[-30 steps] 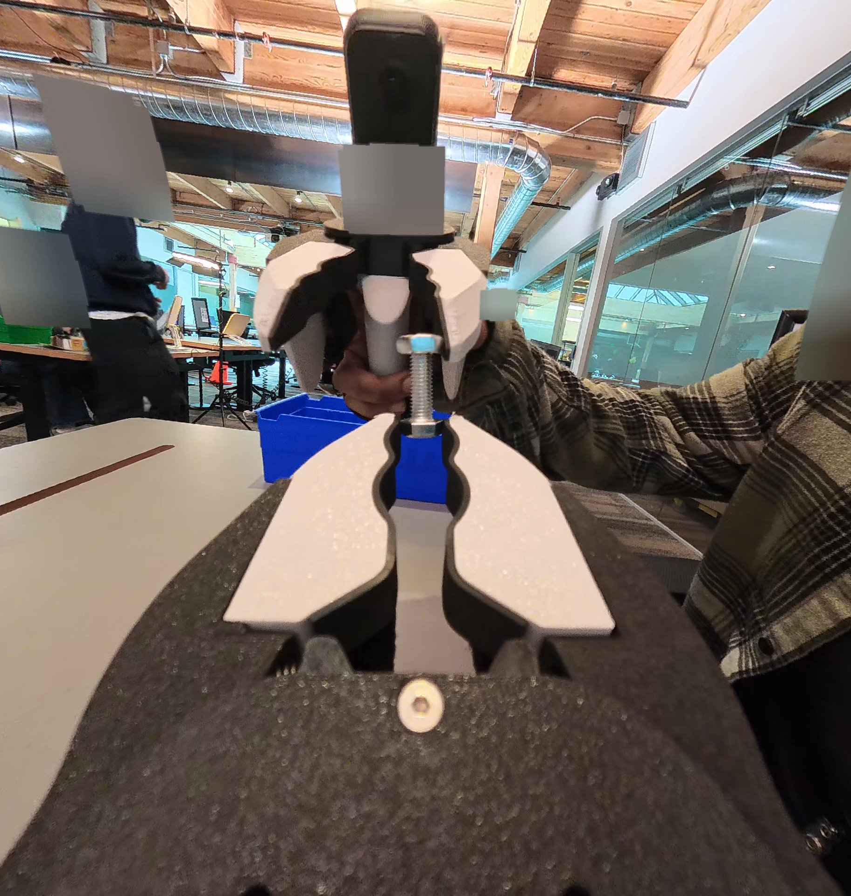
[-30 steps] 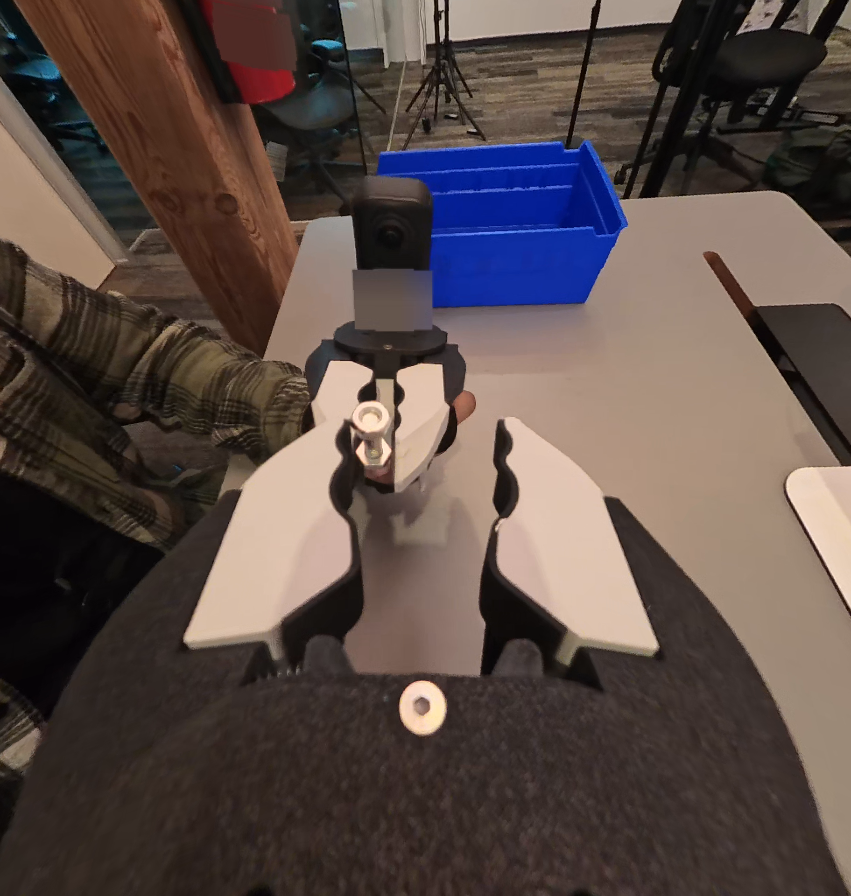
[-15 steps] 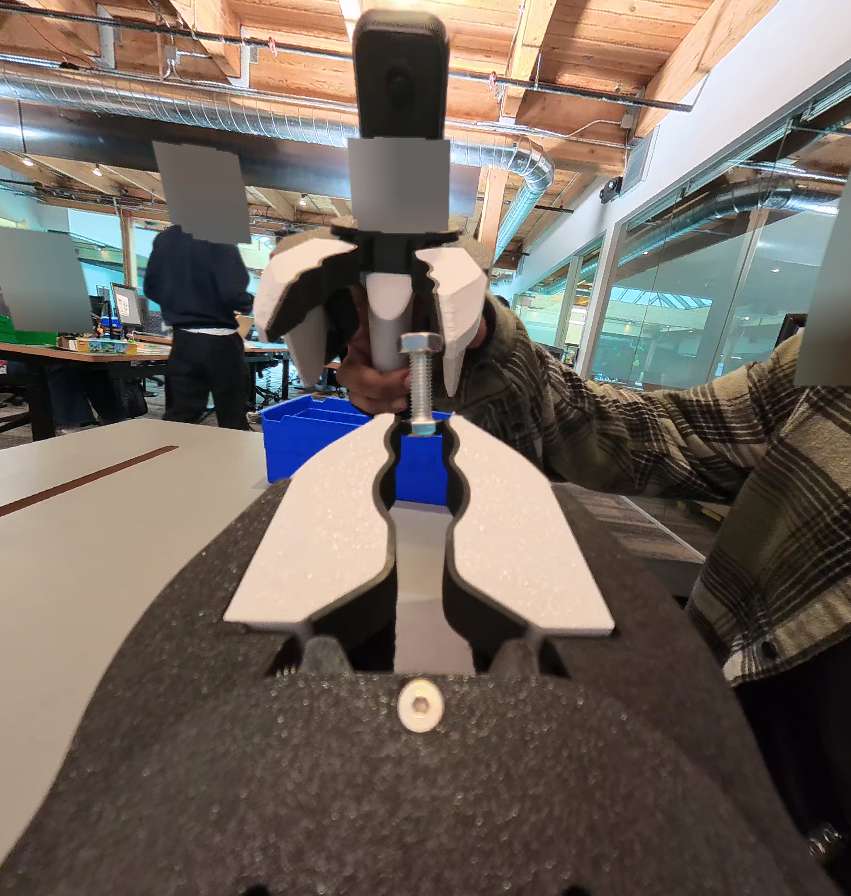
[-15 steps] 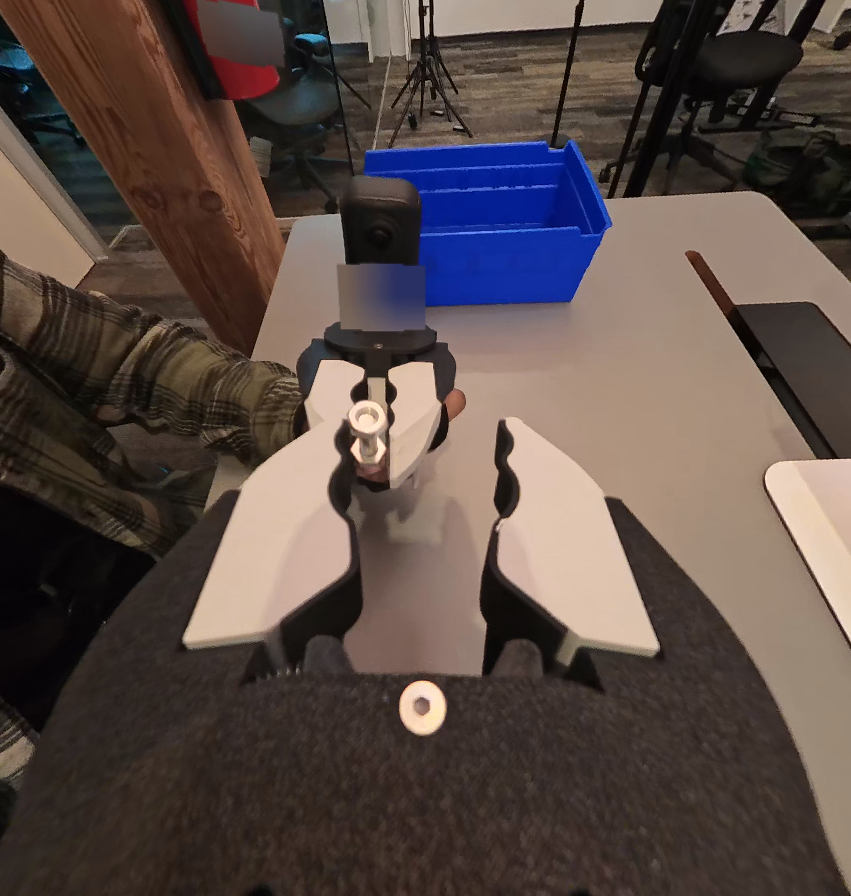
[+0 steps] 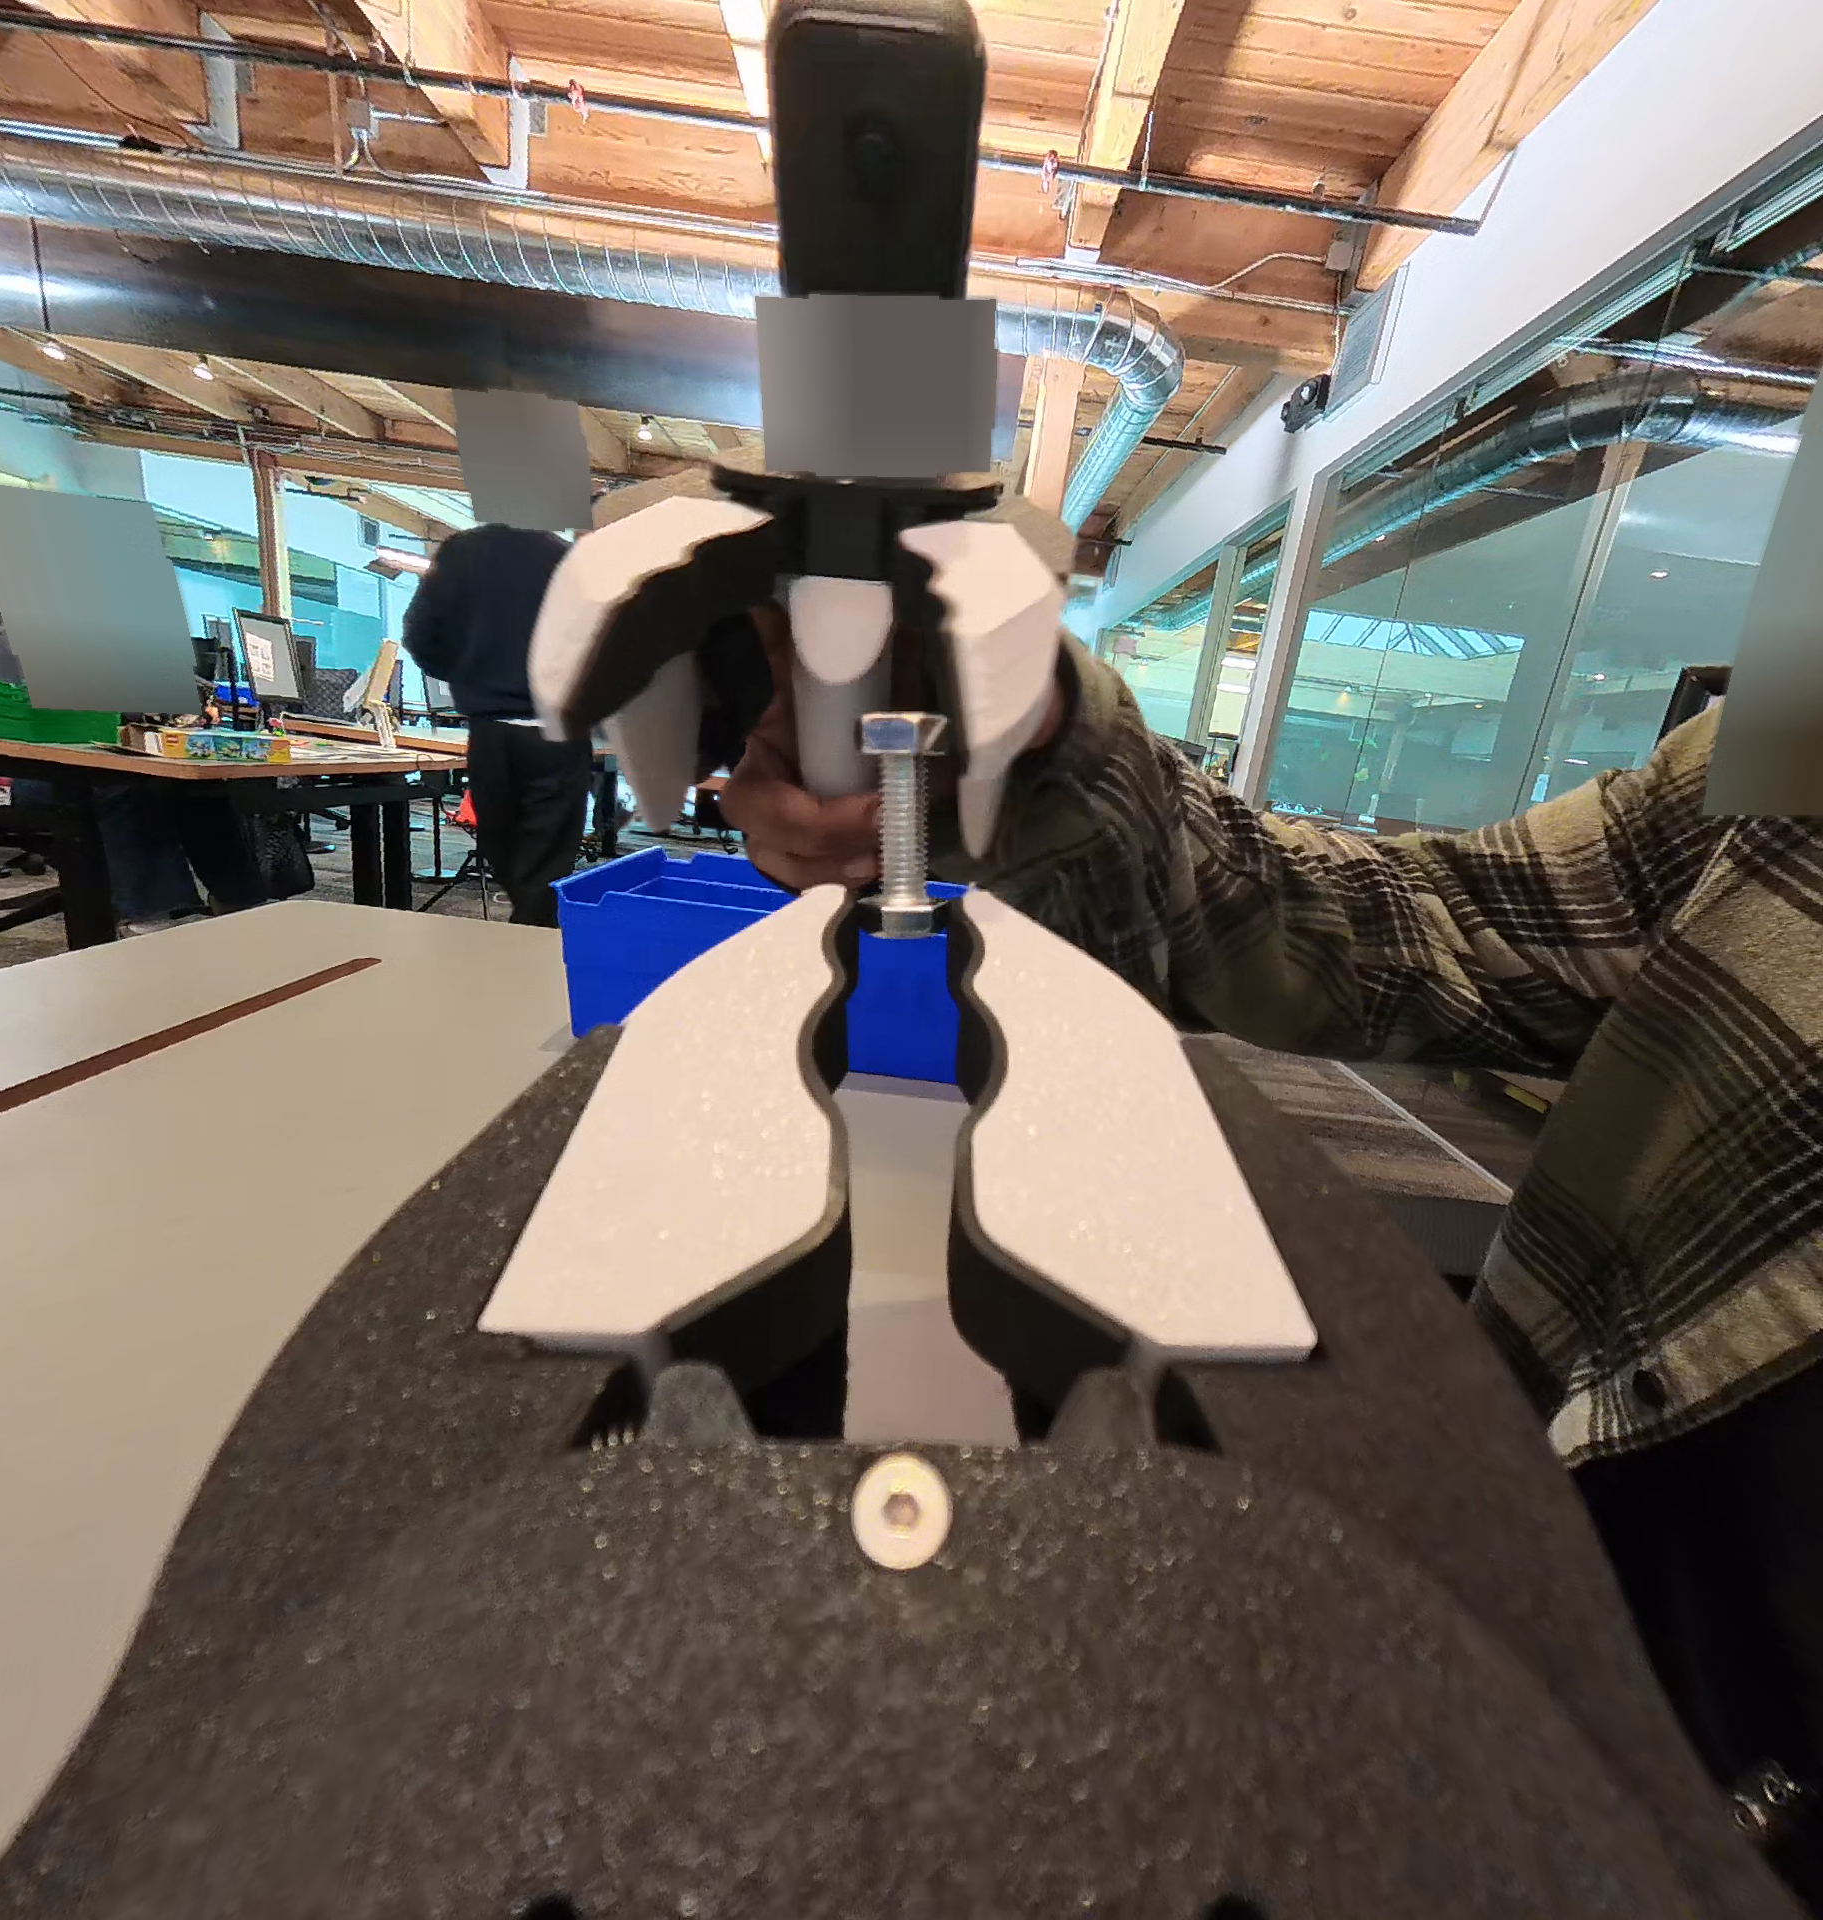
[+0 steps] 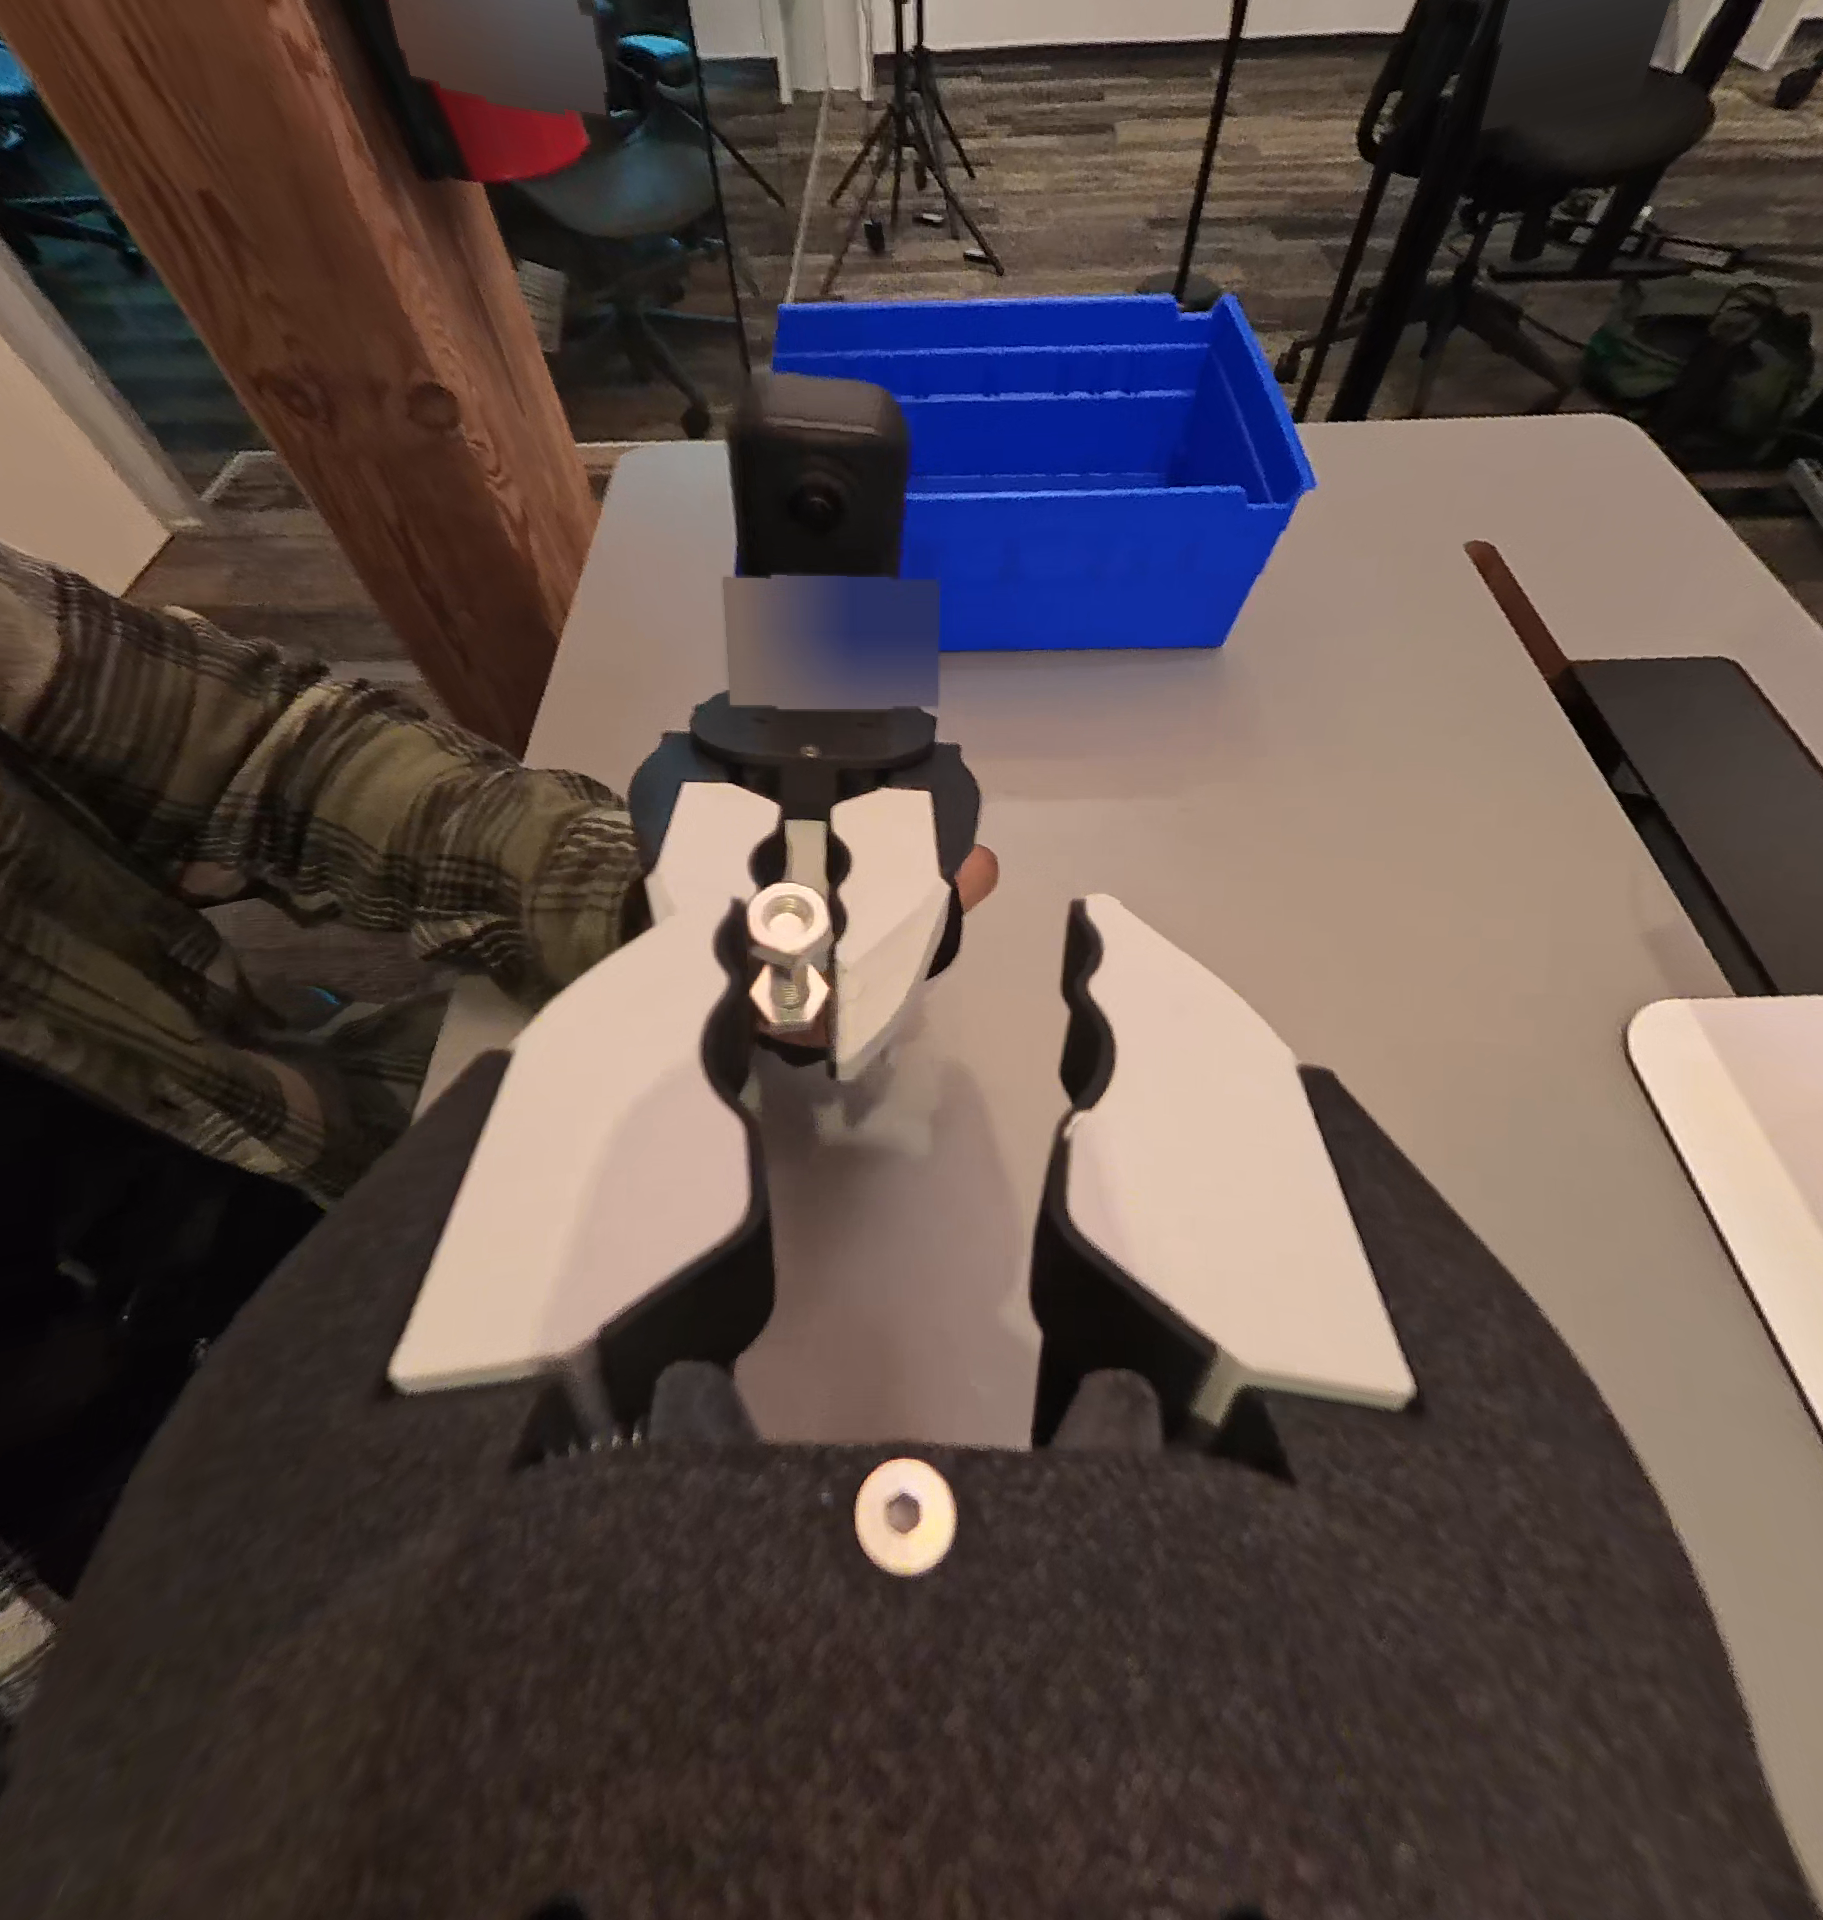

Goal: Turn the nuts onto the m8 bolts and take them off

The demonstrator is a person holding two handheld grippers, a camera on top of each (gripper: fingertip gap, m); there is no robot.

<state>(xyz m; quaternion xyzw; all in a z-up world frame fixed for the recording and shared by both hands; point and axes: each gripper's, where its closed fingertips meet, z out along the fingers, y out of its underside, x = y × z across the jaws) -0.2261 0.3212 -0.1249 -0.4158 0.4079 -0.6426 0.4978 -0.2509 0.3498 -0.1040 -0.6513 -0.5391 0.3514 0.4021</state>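
Note:
A silver bolt [image 5: 902, 821] stands upright with a hex nut [image 5: 902, 732] at its top end. My left gripper [image 5: 902, 904] is shut on the bolt's lower hex end, both pads pressing on it. In the right wrist view the bolt [image 6: 785, 961] and its nut [image 6: 785, 920] show from above, held in the left gripper [image 6: 793, 1029]. My right gripper [image 6: 907, 914] is open wide. Its left finger [image 6: 626, 1091] is close beside the bolt and its right finger is well clear. From the left wrist view the right gripper [image 5: 819, 821] hangs over the bolt's top without touching it.
A blue bin [image 6: 1094, 561] stands at the far edge of the grey table [image 6: 1302, 831]. A black flat pad [image 6: 1717, 790] and a white tray [image 6: 1769, 1143] lie at the right. A wooden post [image 6: 315, 312] rises at the left. Plaid sleeves [image 5: 1509, 987] reach in. My two grippers' fingertips are within a few centimetres of each other.
Almost nothing moved at the grippers. The left stays shut on the bolt and the right stays open around its top. A person in the background walked to the right.

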